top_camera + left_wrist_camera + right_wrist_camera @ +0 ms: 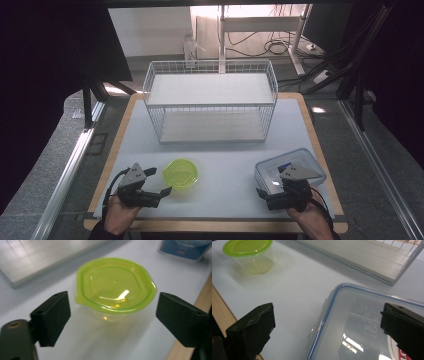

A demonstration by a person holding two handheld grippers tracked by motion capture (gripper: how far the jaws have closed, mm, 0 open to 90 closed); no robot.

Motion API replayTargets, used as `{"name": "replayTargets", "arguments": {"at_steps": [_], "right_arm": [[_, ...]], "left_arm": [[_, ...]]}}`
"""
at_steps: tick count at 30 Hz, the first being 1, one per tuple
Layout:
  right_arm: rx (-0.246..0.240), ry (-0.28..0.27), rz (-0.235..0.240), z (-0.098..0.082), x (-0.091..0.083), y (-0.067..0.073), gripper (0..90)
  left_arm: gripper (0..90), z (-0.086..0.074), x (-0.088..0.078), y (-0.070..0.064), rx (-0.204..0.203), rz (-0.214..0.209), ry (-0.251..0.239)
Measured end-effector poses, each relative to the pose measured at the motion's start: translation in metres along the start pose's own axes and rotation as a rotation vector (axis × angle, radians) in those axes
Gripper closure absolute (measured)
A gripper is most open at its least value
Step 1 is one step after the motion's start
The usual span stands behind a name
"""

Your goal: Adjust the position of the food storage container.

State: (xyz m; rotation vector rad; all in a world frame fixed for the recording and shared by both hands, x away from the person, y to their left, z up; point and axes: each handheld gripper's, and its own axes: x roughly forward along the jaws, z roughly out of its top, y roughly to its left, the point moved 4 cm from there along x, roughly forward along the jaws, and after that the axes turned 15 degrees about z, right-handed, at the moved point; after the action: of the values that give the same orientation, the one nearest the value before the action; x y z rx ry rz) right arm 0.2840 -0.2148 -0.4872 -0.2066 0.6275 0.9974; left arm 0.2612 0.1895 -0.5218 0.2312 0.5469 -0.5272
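Round tub [180,175]: clear body, lime-green translucent lid. Rectangular box [290,170]: clear, blue seal line round the lid rim, blue and red label print. Wire rack [210,100]: white grid mesh, pale grey shelves. Counter [220,160]: white mat, light wood edge. Left claw [162,191] and right claw [260,193]: black, grey top plates.

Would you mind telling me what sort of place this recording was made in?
Probably a lab or workshop test station: a white-topped table holds a wire rack, dark curtains hang at both sides, and cables trail across the floor beneath a desk behind.
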Motion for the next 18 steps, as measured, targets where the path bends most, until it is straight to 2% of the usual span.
{"name": "replayTargets", "arguments": {"at_steps": [2, 5, 9, 12, 13, 18], "right_arm": [[0.002, -0.003, -0.003, -0.0003, 0.0006, 0.0006, 0.0], [0.009, 0.000, -0.017, -0.0025, 0.0029, 0.0001, 0.0], [0.014, 0.005, -0.008, -0.0037, 0.0046, 0.0013, 0.0], [0.031, 0.003, -0.019, -0.0042, 0.0050, 0.0002, 0.0], [0.032, 0.001, -0.013, -0.0047, 0.0049, -0.0002, 0.0], [0.038, -0.020, -0.033, -0.0044, 0.0027, -0.0015, 0.5]], "left_arm": [[8.6, -0.0011, 0.0026, -0.0034, 0.025, 0.005, 0.031], [6.6, -0.0015, 0.0039, -0.0058, 0.051, 0.022, 0.048], [4.3, 0.0011, 0.0015, -0.0067, 0.045, 0.022, 0.045], [3.9, 0.0030, -0.0021, -0.0064, 0.019, -0.014, 0.025], [4.1, 0.0033, -0.0025, -0.0063, 0.018, -0.014, 0.023], [13.0, 0.0059, -0.0052, -0.0099, 0.041, 0.002, 0.012]]}}
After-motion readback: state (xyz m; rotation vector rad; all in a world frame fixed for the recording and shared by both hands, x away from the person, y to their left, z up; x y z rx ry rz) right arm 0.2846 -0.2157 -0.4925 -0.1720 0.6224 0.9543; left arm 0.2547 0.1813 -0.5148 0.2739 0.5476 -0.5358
